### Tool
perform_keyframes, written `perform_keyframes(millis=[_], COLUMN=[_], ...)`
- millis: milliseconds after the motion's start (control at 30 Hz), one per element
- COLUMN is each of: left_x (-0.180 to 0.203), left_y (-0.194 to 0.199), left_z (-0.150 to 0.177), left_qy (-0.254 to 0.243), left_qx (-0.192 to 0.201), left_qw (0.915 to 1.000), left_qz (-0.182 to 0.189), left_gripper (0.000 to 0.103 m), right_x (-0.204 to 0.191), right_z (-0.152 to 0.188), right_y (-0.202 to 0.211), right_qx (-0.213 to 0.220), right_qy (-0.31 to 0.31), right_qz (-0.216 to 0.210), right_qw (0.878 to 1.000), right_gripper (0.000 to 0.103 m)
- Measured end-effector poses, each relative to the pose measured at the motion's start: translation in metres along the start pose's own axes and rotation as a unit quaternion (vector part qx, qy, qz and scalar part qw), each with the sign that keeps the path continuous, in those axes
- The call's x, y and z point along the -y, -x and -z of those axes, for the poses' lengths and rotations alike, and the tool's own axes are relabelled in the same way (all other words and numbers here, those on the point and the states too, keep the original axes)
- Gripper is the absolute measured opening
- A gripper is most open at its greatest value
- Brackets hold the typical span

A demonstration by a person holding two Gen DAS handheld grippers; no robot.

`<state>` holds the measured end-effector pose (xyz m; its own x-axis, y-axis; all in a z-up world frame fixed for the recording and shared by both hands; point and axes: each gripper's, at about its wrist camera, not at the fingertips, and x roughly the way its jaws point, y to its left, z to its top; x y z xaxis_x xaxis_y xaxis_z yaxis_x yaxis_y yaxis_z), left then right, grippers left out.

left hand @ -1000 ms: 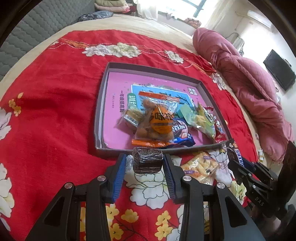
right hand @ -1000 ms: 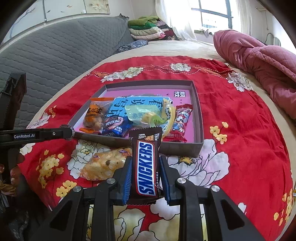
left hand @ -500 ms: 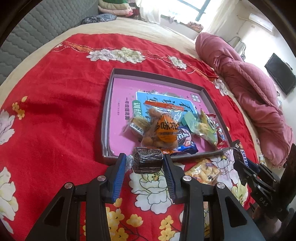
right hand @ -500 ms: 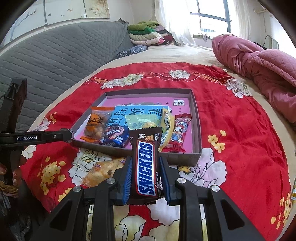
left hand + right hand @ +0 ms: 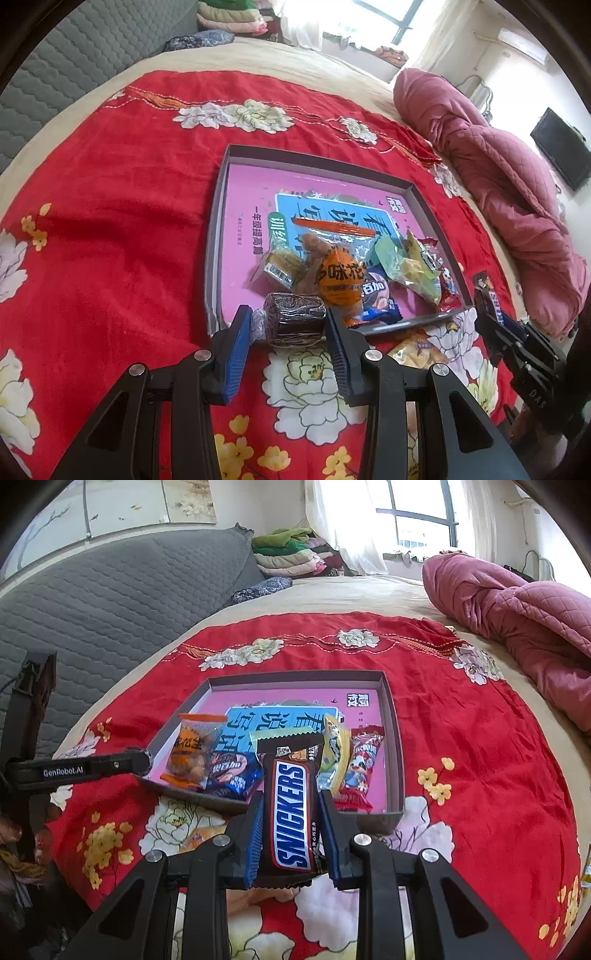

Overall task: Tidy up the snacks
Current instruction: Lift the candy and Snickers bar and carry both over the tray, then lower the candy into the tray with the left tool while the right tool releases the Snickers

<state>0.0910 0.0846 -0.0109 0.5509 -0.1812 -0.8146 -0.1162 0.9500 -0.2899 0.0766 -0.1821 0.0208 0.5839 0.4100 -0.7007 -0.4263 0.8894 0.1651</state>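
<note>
A shallow grey box (image 5: 218,206) (image 5: 393,716) with a pink floor lies on the red floral blanket and holds several snack packets. My left gripper (image 5: 288,325) is shut on a dark brown wrapped roll (image 5: 295,319), held just before the box's near wall. My right gripper (image 5: 290,805) is shut on a Snickers bar (image 5: 291,812), which stands up over the box's near edge. An orange peanut bag (image 5: 338,280) (image 5: 188,753), a blue biscuit packet (image 5: 229,771) and a red packet (image 5: 360,768) lie inside. The right gripper with its bar (image 5: 495,317) shows at the left view's right side.
A yellow snack bag (image 5: 417,350) lies on the blanket in front of the box. A rolled pink quilt (image 5: 517,613) lies at the right. A grey padded headboard (image 5: 110,602) and folded clothes (image 5: 291,554) are behind. The left gripper's arm (image 5: 74,770) crosses the right view's left side.
Both views have tilted up a little, so the box sits lower and farther in frame. Both grippers keep their hold on the roll and the bar.
</note>
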Motion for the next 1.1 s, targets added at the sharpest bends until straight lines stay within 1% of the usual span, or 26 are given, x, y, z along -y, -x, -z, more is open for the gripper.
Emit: perform_keyframes(millis=[233,367,500,733,933,1033,1067,1100], left_x=[-0.003,-0.005,-0.007,-0.009,-0.01,-0.009,-0.008,-0.007], left_y=[-0.009,-0.016,-0.024,-0.035,-0.037,-0.037,-0.037,-0.037], left_z=[-0.007,-0.012,-0.015,-0.014,-0.014,-0.015,-0.015,-0.015], left_qy=[0.005,0.005,0.005,0.004,0.006,0.005,0.004,0.002], left_qx=[0.0,0.005,-0.003,-0.012,-0.012,-0.011,-0.01,-0.009], left_qw=[1.0,0.9999,0.9999,0.9998,0.9999,0.9999,0.9999,0.9999], left_qz=[-0.004,-0.01,-0.015,-0.012,-0.01,-0.01,-0.01,-0.01], left_gripper=[0.041,0.041,0.041,0.041,0.042,0.043,0.045,0.05], right_x=[-0.003,-0.005,-0.011,-0.018,-0.02,-0.02,-0.02,-0.02], right_z=[-0.017,-0.027,-0.033,-0.032,-0.026,-0.026,-0.026,-0.026], right_y=[-0.009,-0.023,-0.041,-0.072,-0.081,-0.081,-0.081,-0.08], right_qx=[0.011,0.009,0.001,-0.026,-0.036,-0.035,-0.034,-0.033], right_qy=[0.0,-0.005,0.002,0.005,0.009,0.008,0.007,0.006], right_qz=[0.004,-0.001,-0.003,-0.003,-0.004,-0.005,-0.006,-0.006], right_qw=[1.0,1.0,1.0,1.0,0.999,0.999,0.999,0.999], right_gripper=[0.029,0.029,0.029,0.029,0.029,0.029,0.029,0.029])
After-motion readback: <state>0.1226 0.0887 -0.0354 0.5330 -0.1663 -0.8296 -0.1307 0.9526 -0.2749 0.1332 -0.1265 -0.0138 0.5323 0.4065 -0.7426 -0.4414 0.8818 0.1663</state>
